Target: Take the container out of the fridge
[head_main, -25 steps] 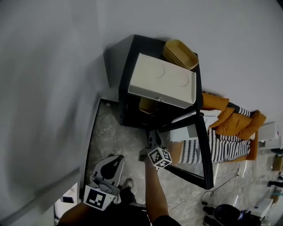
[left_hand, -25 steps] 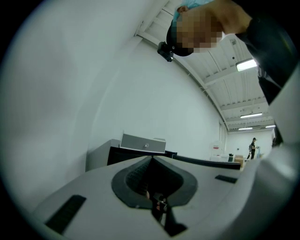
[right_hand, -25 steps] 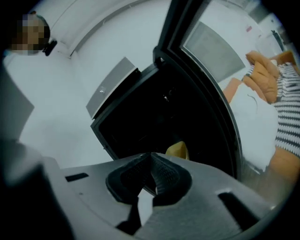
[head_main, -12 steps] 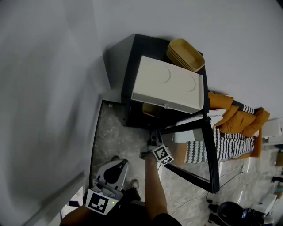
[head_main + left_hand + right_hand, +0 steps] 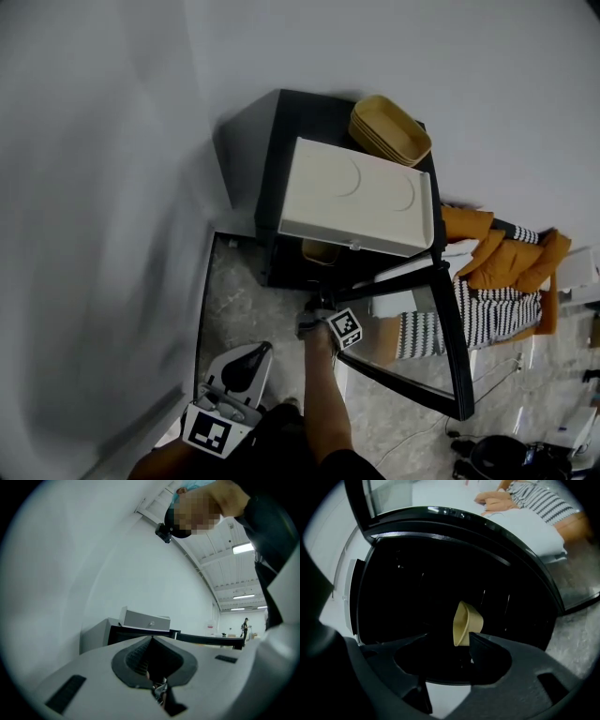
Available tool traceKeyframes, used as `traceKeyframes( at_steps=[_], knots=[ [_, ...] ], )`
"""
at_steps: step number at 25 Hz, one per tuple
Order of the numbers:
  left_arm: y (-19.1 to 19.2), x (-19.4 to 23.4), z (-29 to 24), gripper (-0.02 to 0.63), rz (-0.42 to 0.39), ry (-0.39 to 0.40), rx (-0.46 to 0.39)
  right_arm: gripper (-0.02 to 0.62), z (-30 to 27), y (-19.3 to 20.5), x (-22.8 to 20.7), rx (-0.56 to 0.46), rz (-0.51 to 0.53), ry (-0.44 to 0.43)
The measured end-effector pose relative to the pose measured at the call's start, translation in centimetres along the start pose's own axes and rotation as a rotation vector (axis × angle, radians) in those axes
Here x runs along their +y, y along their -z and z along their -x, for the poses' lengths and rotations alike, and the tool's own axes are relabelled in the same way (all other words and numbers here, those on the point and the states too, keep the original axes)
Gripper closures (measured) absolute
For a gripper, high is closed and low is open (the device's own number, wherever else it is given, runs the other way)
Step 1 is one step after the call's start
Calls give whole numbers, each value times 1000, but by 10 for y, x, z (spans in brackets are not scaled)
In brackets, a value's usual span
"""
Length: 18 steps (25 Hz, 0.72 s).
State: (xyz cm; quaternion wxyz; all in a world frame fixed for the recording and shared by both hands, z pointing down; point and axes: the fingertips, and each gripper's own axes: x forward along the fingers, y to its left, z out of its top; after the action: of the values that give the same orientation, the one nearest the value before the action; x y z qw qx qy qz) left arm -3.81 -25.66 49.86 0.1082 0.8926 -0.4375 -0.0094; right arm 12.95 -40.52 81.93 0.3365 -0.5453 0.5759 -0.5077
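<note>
A small black fridge (image 5: 246, 150) stands against the wall with its glass door (image 5: 446, 349) swung open to the right. Inside, a tan container (image 5: 319, 250) sits on a shelf, and the right gripper view shows this container (image 5: 465, 622) in the dark interior. My right gripper (image 5: 318, 307) is held just in front of the fridge opening. Its jaws are opening with nothing between them, and the container lies beyond the right fingertip (image 5: 477, 639). My left gripper (image 5: 234, 370) hangs low at the left, away from the fridge, with its jaws (image 5: 152, 639) shut and empty.
A white box (image 5: 361, 192) lies on top of the fridge, with a stack of tan containers (image 5: 389, 127) behind it. Orange and striped fabric (image 5: 492, 281) lies on the floor past the door. The wall runs along the left.
My right gripper stays in front of the fridge opening. The open door has shifted slightly right in the view. The left gripper has barely moved.
</note>
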Motion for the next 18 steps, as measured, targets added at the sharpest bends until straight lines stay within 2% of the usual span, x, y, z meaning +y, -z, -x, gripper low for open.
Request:
traceKeyframes(
  at_steps=[4,9,18],
  knots=[
    [14,12,-9,601,23,-10,18,365,-17,3,-18,-22,-117,-28],
    [24,19,-16,601,25,-23,19,317,-31,8,-36,-28,-197,-38],
    [39,36,-20,601,23,-52,0,299,-51,-2,-57,-102,-249,-68]
  ],
)
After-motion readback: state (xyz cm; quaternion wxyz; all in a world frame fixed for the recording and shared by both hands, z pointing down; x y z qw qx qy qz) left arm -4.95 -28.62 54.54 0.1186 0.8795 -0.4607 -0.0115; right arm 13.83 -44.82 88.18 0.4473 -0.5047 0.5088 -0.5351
